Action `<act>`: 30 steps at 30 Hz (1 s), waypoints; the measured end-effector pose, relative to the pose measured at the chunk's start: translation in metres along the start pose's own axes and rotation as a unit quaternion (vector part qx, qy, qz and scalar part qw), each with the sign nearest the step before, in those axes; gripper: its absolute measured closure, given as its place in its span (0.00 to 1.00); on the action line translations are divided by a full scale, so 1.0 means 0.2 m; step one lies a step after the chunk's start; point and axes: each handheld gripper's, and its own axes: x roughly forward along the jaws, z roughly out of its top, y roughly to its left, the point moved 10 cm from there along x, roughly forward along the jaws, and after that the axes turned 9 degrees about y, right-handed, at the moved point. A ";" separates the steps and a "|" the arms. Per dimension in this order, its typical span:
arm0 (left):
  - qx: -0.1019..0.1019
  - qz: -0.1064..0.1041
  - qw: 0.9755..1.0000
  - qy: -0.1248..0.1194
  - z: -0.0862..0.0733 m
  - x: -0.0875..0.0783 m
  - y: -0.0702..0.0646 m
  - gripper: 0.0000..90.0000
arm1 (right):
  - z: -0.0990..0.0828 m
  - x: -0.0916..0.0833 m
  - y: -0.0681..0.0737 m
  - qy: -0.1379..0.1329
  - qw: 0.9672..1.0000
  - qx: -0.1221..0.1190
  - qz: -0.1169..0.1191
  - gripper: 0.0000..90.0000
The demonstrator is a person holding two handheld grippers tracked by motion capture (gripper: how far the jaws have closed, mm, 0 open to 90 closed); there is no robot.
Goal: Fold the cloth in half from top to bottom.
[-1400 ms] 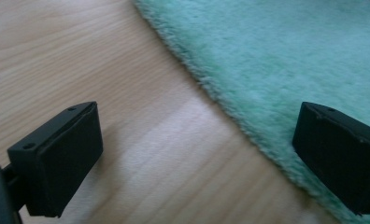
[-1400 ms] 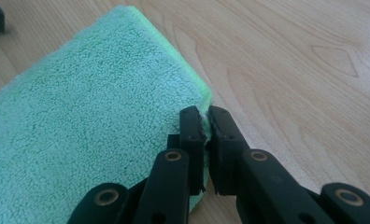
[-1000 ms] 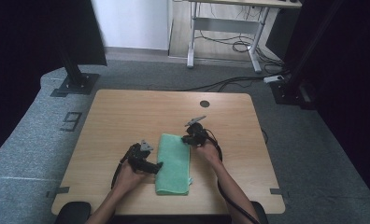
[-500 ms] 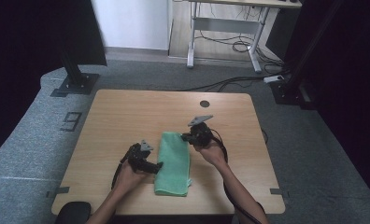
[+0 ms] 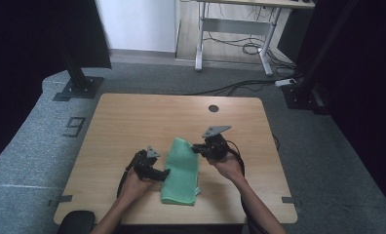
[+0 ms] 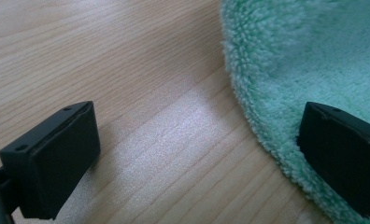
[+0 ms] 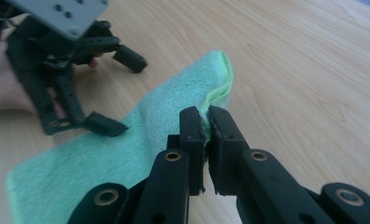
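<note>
**Right hand-held gripper pinches the towel edge; left stands open beside it**

A green towel (image 5: pixel 181 170) lies folded on the wooden bench (image 5: pixel 132 117), near the person's edge and about midway between the two hands. It runs lengthwise away from the person, with its far end rounded and lifted a little off the wood.

The right hand-held gripper (image 5: pixel 197 147) sits at the towel's far right edge. In the right gripper view its jaws are clamped together on a thin fold of the towel's (image 7: pixel 141 135) edge, a sliver of green showing between the pads (image 7: pixel 192 128). The cloth rises from the bench to the grip and slopes back down toward the near end. The grey plate on top of this gripper tilts upward in the high view, and the right hand (image 5: pixel 227 168) holds it from behind.

The left hand-held gripper (image 5: pixel 165 172) lies low at the towel's left edge, held by the left hand (image 5: pixel 132 180). In the left gripper view its jaws stand wide apart: one finger (image 6: pixel 57 154) is over bare wood, the other over the towel's (image 6: pixel 304 56) fluffy border. Whether that finger presses on the pile I cannot tell. Nothing is gripped between them.

A black cable trails from each gripper back toward the person.
</note>
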 end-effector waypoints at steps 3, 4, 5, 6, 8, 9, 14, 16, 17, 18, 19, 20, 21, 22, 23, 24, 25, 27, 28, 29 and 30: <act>-0.001 0.001 1.000 0.000 0.00 0.00 0.00 0.00 | -0.01 -0.02 0.04 -0.002 1.000 -0.005 0.006 0.94; -0.001 0.002 1.000 0.000 0.00 0.00 0.00 0.00 | -0.02 -0.03 0.05 -0.003 1.000 -0.007 0.008 0.94; -0.002 0.002 1.000 0.000 0.00 0.00 0.00 0.00 | -0.02 -0.03 0.07 -0.004 1.000 -0.010 0.010 0.94; -0.003 0.002 1.000 -0.001 0.00 0.00 0.00 0.00 | -0.02 -0.04 0.08 -0.004 1.000 -0.012 0.012 0.94; -0.005 0.003 1.000 -0.001 0.00 0.00 0.00 0.00 | -0.03 -0.05 0.10 -0.005 1.000 -0.015 0.016 0.94; -0.006 0.004 1.000 -0.001 0.00 0.00 0.00 0.00 | -0.04 -0.05 0.12 -0.005 1.000 -0.017 0.018 0.94; -0.008 0.006 1.000 -0.001 0.01 0.00 0.00 0.00 | -0.06 -0.08 0.19 -0.008 0.999 -0.025 0.030 0.94; -0.009 0.006 1.000 -0.001 0.01 0.00 0.00 0.00 | -0.07 -0.09 0.21 -0.008 0.999 -0.027 0.034 0.94; -0.009 0.006 1.000 -0.001 0.01 0.00 0.00 0.00 | -0.08 -0.09 0.23 -0.008 0.999 -0.029 0.035 0.94; -0.009 0.006 1.000 -0.001 0.01 0.00 0.00 0.00 | -0.09 -0.09 0.24 -0.007 0.999 -0.029 0.038 0.94; -0.009 0.006 1.000 0.000 0.00 0.00 0.00 0.00 | -0.11 -0.09 0.25 -0.006 0.999 -0.029 0.041 0.94; -0.009 0.006 1.000 0.000 0.01 0.00 0.00 0.00 | -0.12 -0.09 0.26 -0.004 0.999 -0.029 0.044 0.94; -0.009 0.006 1.000 0.001 0.00 0.00 0.00 0.00 | -0.13 -0.08 0.28 -0.003 0.999 -0.029 0.046 0.94; -0.009 0.005 1.000 0.001 0.00 0.00 0.00 0.00 | -0.14 -0.07 0.28 -0.002 0.998 -0.031 0.048 0.94; -0.009 0.005 1.000 0.001 0.00 0.00 0.00 0.00 | -0.15 -0.07 0.29 0.000 0.998 -0.030 0.051 0.94; -0.009 0.005 1.000 0.000 0.00 0.00 0.00 0.00 | -0.16 -0.06 0.30 0.002 0.998 -0.031 0.054 0.94; -0.009 0.005 1.000 0.000 0.01 0.00 0.00 0.00 | -0.18 -0.05 0.31 0.005 0.998 -0.029 0.057 0.94; -0.009 0.005 1.000 0.000 0.01 0.00 0.00 0.00 | -0.21 -0.03 0.33 0.010 0.998 -0.028 0.063 0.94; -0.009 0.006 1.000 0.000 0.01 0.00 0.00 0.00 | -0.22 -0.02 0.34 0.012 0.997 -0.027 0.066 0.93; -0.009 0.006 1.000 0.000 0.01 0.00 0.00 0.00 | -0.23 -0.01 0.34 0.014 0.997 -0.026 0.068 0.94; -0.009 0.006 1.000 0.000 0.01 0.00 0.00 0.00 | -0.25 0.00 0.35 0.017 0.997 -0.024 0.071 0.94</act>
